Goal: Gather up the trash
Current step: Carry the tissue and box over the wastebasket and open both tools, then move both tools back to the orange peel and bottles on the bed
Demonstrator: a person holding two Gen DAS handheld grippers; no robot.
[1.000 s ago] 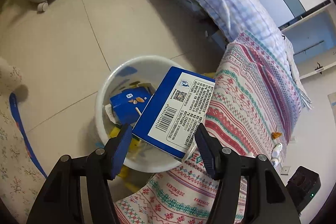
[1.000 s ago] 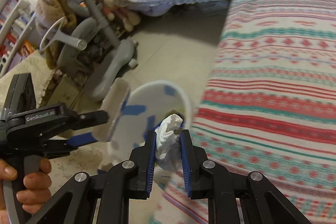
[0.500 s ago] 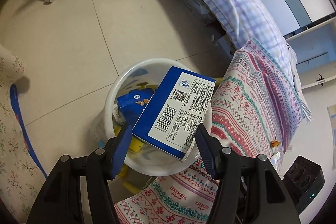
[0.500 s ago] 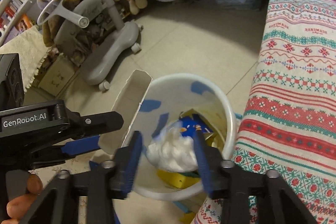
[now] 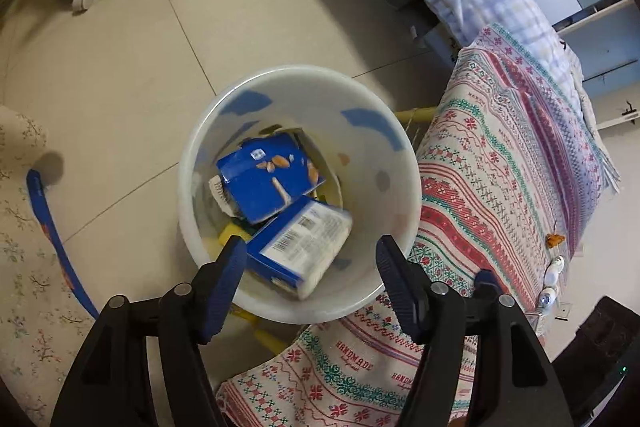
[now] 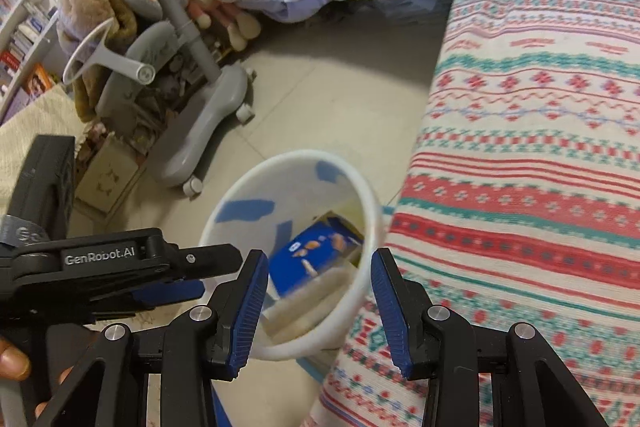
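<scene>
White plastic is forming the bin [image 5: 400,195], which is standing on the tiled floor [image 5: 132,59] just beside a patterned blanket [image 5: 500,179] at its 3 o'clock side. Inside it, a blue box [image 5: 298,247] with a barcode label is lying tilted and motion-blurred, at about 6 o'clock in the bin, partly overlapping a second blue carton [image 5: 264,183] printed with nuts nearer the centre. The left gripper [image 5: 312,279] is hanging over the bin's 6 o'clock rim with its jaws spread wide apart and gripping nothing; the barcode box is sitting below and between them, nearer the left jaw. In the right wrist view, the right gripper [image 6: 320,303] is likewise gaping with nothing between its jaws, above the bin's near rim, with the left tool at 9 o'clock. A grey wheeled chair base [image 6: 200,131] is standing well apart at 11 o'clock.
</scene>
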